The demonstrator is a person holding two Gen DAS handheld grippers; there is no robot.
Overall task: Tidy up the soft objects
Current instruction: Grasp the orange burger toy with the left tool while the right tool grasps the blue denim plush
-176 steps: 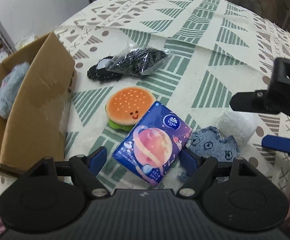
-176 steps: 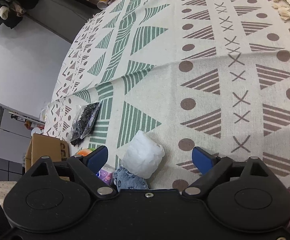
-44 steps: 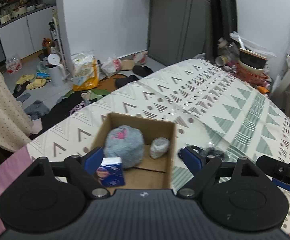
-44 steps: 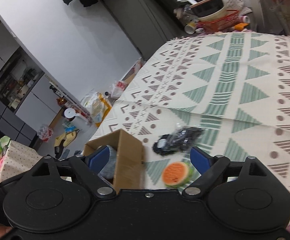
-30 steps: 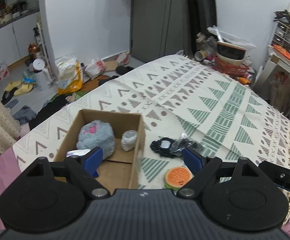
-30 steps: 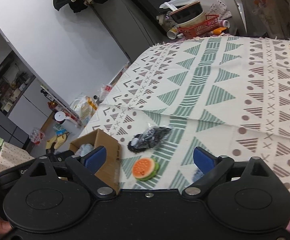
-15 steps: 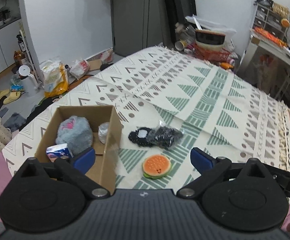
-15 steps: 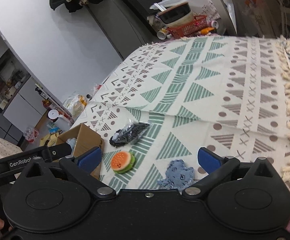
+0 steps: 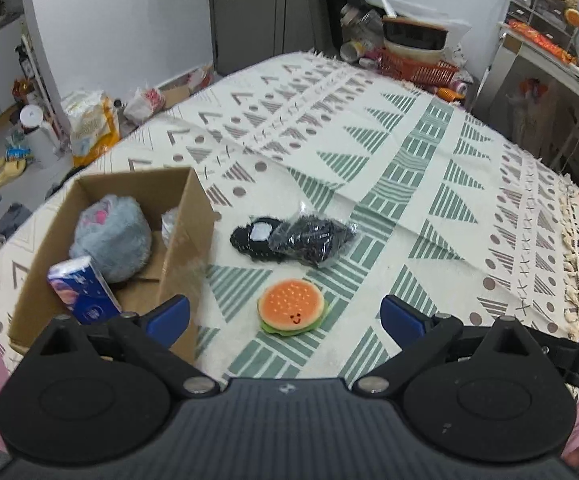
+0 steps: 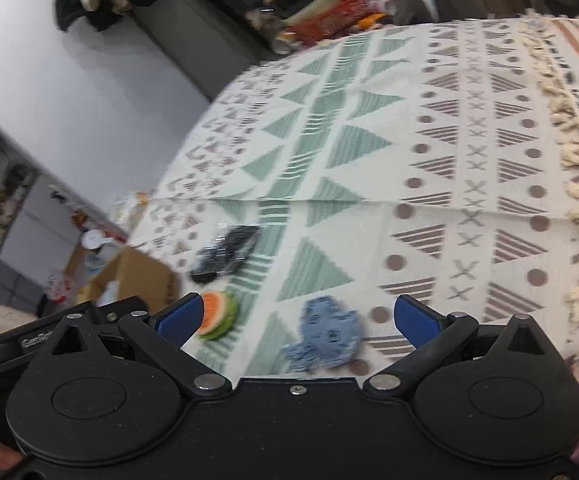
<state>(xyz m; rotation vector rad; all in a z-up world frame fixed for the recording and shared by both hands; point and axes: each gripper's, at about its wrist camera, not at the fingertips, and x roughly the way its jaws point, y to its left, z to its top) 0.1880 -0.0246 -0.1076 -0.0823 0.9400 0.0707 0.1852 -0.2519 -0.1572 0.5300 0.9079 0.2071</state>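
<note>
The left wrist view looks into the cardboard box [image 9: 101, 248] at 9 o'clock on the patterned blanket [image 9: 429, 184]: inside sit a grey fluffy plush [image 9: 111, 236], a blue tissue pack [image 9: 83, 290] leaning at the near wall, and a small pale bundle [image 9: 169, 222] at the far right corner. The right wrist view shows only the box's outer corner [image 10: 137, 276], but it alone shows the blue denim patch [image 10: 325, 334], lying flat at 6 o'clock between that tool's fingers.

The black bagged item [image 9: 293, 238] lies at 12 o'clock from the left tool [image 9: 285, 318], well ahead of it. The burger plush [image 9: 291, 306] lies between the left tool's blue fingertips, nearer the right-hand one's side of centre, untouched. In the right view the burger plush [image 10: 217, 316] sits just beside the right tool's [image 10: 297, 318] left fingertip.

Both tools stand wide, holding nothing.
</note>
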